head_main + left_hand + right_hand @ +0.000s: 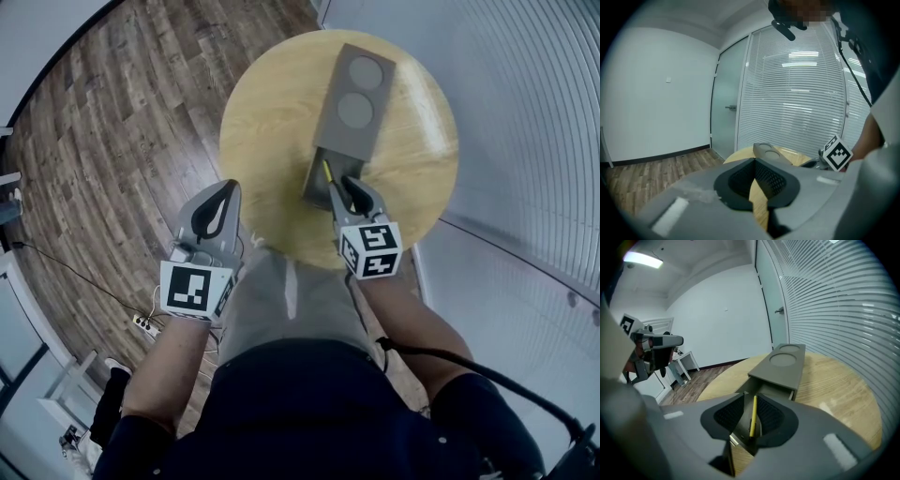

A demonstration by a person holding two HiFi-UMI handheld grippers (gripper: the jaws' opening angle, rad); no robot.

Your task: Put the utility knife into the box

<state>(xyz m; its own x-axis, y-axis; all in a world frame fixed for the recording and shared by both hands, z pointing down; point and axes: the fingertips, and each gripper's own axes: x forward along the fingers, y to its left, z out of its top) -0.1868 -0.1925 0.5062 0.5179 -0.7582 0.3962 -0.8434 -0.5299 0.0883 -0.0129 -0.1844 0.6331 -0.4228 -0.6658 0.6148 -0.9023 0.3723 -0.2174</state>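
Right gripper (749,399): its fingers (772,417) stood moderately apart, pressing on nothing. The yellow utility knife (752,418) lay free between them, lengthwise in the pulled-out drawer (317,180) of the box (354,94) on the bench (272,122). We judged the gap let the knife rest there. Left gripper (228,187) was closed, empty and idle off to their left.

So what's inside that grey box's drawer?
A yellow utility knife lies in the drawer of the box, between the parted jaws of the right claw. The drawer's end inside the box is hidden.
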